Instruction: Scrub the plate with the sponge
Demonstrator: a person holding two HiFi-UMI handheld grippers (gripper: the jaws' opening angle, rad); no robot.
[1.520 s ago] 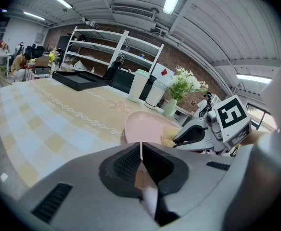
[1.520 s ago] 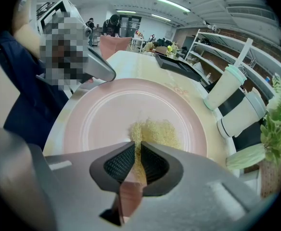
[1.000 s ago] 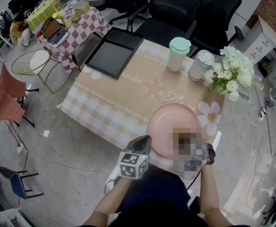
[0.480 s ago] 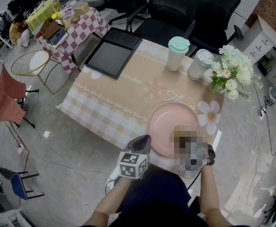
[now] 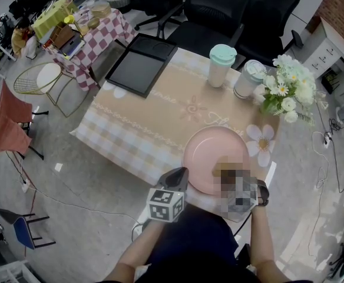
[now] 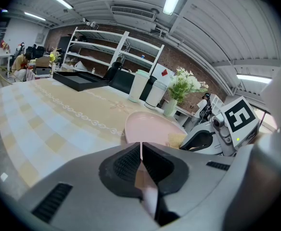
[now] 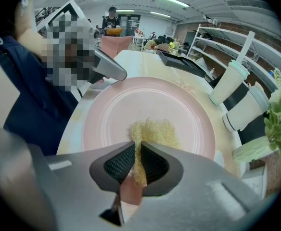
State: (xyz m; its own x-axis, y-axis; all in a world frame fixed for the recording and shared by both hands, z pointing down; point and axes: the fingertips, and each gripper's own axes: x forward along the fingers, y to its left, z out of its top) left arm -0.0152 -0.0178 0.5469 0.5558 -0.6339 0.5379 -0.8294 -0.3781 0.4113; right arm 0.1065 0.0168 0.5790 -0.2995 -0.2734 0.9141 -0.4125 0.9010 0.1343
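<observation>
The frayed yellow scrub sponge [image 7: 154,130] lies pressed on the near half of the round pink plate [image 7: 131,105], and my right gripper [image 7: 139,163] has its jaws clamped on it. The plate sits at the near edge of the checked, cloth-covered tabletop [image 5: 142,128]. Beyond it stand a mint-lidded white tumbler [image 5: 222,66] and a grey-lidded cup [image 5: 247,80]. My left gripper [image 6: 141,159], jaws pressed together, hangs near the plate's rim. Since a second ago my right gripper has slid slightly toward me; the plate has not shifted.
</observation>
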